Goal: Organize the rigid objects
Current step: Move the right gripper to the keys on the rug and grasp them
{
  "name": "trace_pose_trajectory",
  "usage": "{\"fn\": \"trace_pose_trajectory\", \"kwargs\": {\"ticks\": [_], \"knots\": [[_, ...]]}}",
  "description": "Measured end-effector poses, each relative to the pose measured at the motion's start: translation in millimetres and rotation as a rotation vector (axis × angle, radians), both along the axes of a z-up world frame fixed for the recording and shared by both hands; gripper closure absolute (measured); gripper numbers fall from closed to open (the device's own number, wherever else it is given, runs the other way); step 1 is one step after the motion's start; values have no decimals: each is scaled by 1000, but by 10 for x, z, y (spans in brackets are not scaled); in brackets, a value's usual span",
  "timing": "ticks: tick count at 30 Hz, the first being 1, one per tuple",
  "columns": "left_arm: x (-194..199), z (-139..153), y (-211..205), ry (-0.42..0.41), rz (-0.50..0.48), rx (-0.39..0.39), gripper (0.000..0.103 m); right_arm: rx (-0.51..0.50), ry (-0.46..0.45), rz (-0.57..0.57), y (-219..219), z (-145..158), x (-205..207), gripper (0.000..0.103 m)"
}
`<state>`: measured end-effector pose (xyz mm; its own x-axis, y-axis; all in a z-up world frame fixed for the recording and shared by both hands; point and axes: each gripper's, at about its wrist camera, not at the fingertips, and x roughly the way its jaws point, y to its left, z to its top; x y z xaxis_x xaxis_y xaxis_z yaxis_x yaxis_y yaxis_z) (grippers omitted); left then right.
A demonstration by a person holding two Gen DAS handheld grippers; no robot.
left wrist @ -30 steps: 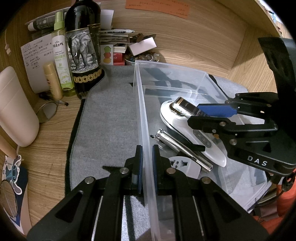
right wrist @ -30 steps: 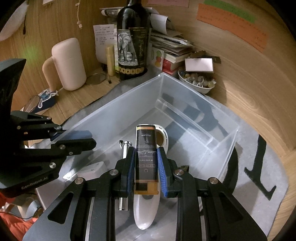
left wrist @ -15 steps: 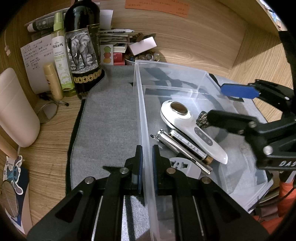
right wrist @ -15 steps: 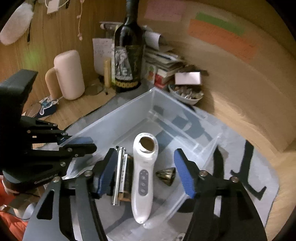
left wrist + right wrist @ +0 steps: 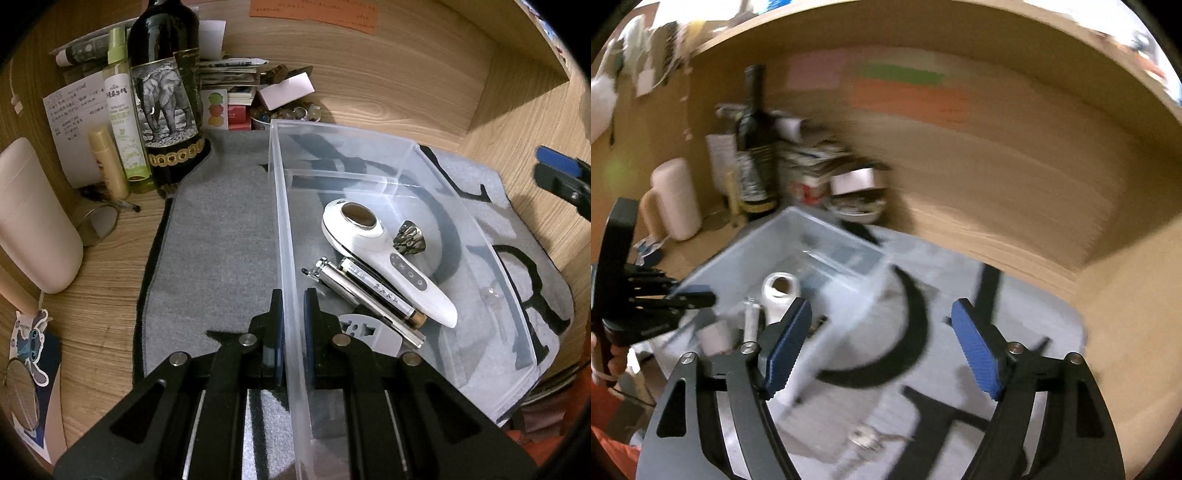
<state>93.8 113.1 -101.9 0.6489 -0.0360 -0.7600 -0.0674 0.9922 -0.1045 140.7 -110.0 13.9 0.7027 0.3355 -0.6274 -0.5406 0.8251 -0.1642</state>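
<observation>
**Left wrist view: bin wall clamped, right jaws opening with nothing in them**

In the left wrist view, a dark wine bottle (image 5: 166,92) at the far left is showing an elephant picture on its label. The green spray bottle (image 5: 123,110) beside it is carrying Chinese characters, too small for reading. The handwritten note (image 5: 72,122) behind and the orange paper (image 5: 314,14) on the back wall are also not legible.

The right wrist view is blurring strongly, so the small metal thing (image 5: 866,441) lying on the grey mat (image 5: 221,240) near the camera is hard to identify. Only one blue pad of the right gripper (image 5: 881,349) is reaching into the left view, cut off at the right edge.

The clear plastic bin (image 5: 461,206) is sitting on the mat. Inside are lying a white handheld device (image 5: 388,258), a silver pen-like tube (image 5: 362,302), a slim labelled tube (image 5: 380,295) touching it, a small dark cone (image 5: 409,240) and a white flat piece (image 5: 369,332).

The left gripper (image 5: 291,325) is clenching the bin's near left wall. The right gripper's jaws have just been opening and are standing wide apart, gripping nothing.
</observation>
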Motion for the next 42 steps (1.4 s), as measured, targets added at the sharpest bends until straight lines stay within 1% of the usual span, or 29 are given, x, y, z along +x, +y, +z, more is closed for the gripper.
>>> {"fn": "trace_pose_trajectory", "kwargs": {"ticks": [4,9,15,19,24,27,28,29,30,31,32,33,35,36,37,38,42], "knots": [[-3,1,-6,1,0,1,94,26,19,-79,-319,-32,-38,26],[-4,2,-8,0,1,5,94,7,84,-133,-506,-251,-74,26],[-7,6,-1,0,8,4,94,-30,184,-141,-521,-644,-156,26],[-8,7,-5,2,9,5,94,-17,267,-130,-514,-876,-170,26],[-7,6,-5,2,9,5,94,-26,340,-98,-428,-1087,-168,26],[-5,6,-4,2,10,3,94,-37,355,-90,-379,-1167,-151,26],[-5,7,-4,2,10,3,94,-38,344,-87,-371,-1168,-161,29],[-5,7,-3,2,10,3,94,-38,340,-81,-364,-1168,-173,34],[-6,7,-2,2,10,2,94,-38,339,-76,-359,-1166,-180,37],[-7,7,-1,2,10,2,94,-38,334,-70,-353,-1160,-192,45],[-6,7,-3,2,10,2,94,-39,333,-64,-348,-1161,-203,50],[-6,7,-3,2,10,2,94,-41,329,-62,-349,-1157,-203,52],[-5,8,-3,2,10,2,94,-40,325,-61,-356,-1153,-207,64],[-5,9,0,1,10,1,94,-35,324,-60,-363,-1148,-214,67],[-4,8,-2,1,10,1,94,-34,324,-58,-361,-1146,-218,74],[-4,8,-3,2,10,1,94,-35,320,-58,-363,-1143,-217,77],[-3,8,-3,2,10,1,94,-31,317,-62,-356,-1138,-205,77]]}}
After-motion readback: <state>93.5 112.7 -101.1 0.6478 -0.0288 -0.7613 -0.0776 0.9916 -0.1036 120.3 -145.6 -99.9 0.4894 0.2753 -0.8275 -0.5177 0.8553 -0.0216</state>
